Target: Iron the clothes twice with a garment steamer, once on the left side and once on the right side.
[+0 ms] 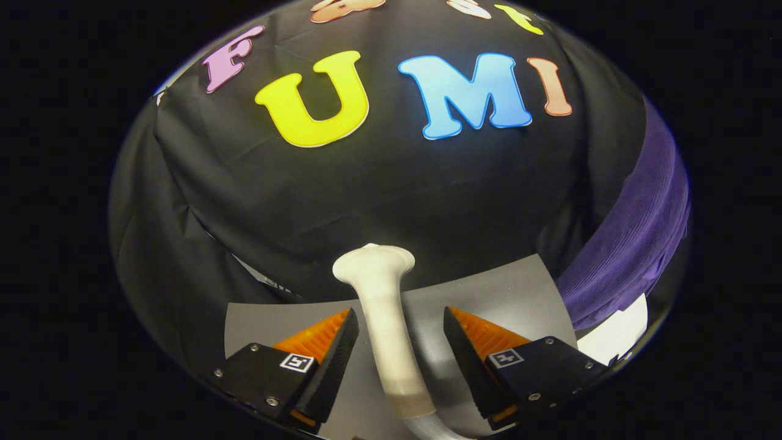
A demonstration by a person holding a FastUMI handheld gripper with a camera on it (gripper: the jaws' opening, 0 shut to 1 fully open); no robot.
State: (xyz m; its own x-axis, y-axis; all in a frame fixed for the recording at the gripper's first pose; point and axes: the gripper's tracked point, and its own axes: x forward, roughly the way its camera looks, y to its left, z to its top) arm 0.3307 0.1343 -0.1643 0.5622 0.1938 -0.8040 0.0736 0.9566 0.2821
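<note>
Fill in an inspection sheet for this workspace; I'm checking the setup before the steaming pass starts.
Surface: grey tabletop, bare where visible.
Job's things: white garment steamer lying on the tabletop between the fingers, head pointing away; purple garment hanging beyond the right finger.
Clutter: a white object below the garment, too little shown to identify.
Grippers: hand-held gripper open, fingers either side of the steamer handle; left finger close, whether it touches cannot be told; right finger apart.
Cables: white hose leaving the handle's near end.
Surroundings: black cloth wall behind.
</note>
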